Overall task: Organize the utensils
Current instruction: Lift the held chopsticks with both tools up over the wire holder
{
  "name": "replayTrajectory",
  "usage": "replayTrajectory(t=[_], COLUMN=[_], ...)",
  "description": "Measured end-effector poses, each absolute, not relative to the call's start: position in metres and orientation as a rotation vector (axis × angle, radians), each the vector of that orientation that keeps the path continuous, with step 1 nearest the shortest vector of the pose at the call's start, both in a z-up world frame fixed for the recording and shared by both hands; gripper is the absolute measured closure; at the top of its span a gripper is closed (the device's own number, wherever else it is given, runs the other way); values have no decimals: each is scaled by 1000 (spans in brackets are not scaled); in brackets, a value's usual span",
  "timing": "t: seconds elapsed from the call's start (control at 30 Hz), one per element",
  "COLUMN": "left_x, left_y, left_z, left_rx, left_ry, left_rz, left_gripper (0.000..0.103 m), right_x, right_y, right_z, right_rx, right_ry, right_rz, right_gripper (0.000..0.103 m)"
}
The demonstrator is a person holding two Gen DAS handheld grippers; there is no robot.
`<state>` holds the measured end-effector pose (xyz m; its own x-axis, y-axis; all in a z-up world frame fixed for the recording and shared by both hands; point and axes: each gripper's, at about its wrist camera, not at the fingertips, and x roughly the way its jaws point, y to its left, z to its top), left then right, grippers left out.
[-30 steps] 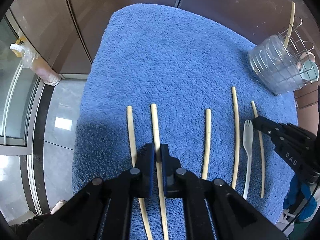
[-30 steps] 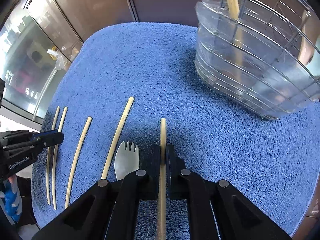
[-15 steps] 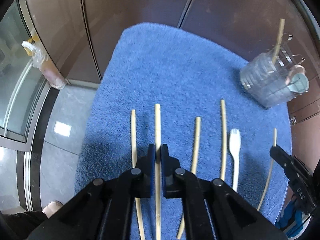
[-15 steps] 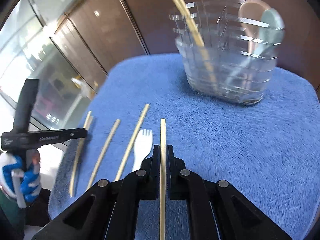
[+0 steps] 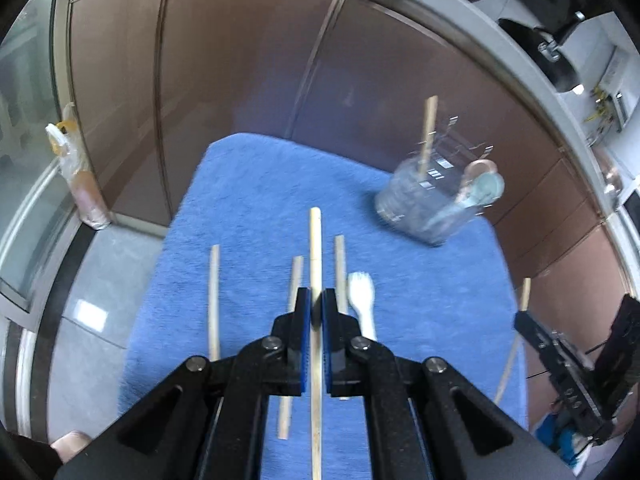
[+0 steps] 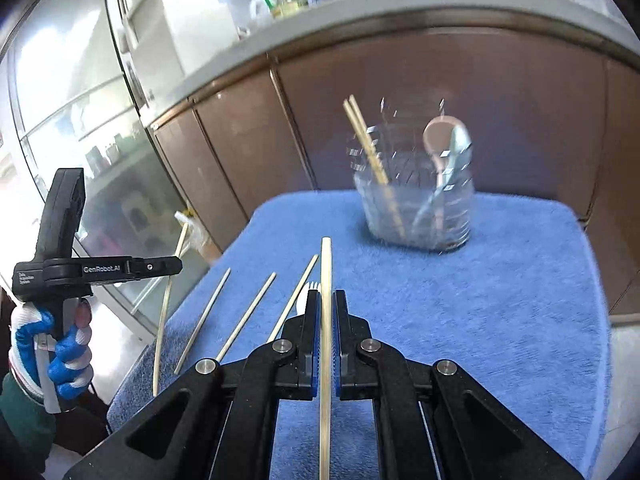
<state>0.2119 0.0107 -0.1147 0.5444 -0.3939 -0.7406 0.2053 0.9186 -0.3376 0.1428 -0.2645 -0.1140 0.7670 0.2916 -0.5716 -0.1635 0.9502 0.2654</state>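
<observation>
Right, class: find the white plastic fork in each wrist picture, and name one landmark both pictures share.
Left wrist view: the white fork lies on the blue towel, just right of the left gripper.
Right wrist view: only the fork's head shows, behind the right gripper.
Shared landmark: the clear utensil holder.

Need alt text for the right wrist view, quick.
The right gripper is shut on one chopstick above a blue towel. Ahead stands a clear utensil holder; three chopsticks and a white fork lie left.
</observation>
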Motion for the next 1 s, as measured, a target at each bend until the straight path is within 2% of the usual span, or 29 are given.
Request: replayTrajectory(t=[0.23, 0.6, 0.77, 1.0], left_x=[214, 283, 328, 373], left_y=[-28, -101, -136, -158], left_z=[-67, 18, 19, -13], left_rx=[-231, -275, -283, -308], left_ry=[805, 525, 435, 365], left_rz=[-451, -549, -501, -426], left_gripper=[99, 99, 99, 98], right_x=[138, 213, 266, 312], right_y=[-284, -304, -311, -321], right_z=[-92, 0, 12, -16], right_rx=[205, 200, 184, 173], right_ry=[544, 210, 109, 66], right_rz=[214, 184, 131, 57], right_gripper=[98, 98, 98, 98])
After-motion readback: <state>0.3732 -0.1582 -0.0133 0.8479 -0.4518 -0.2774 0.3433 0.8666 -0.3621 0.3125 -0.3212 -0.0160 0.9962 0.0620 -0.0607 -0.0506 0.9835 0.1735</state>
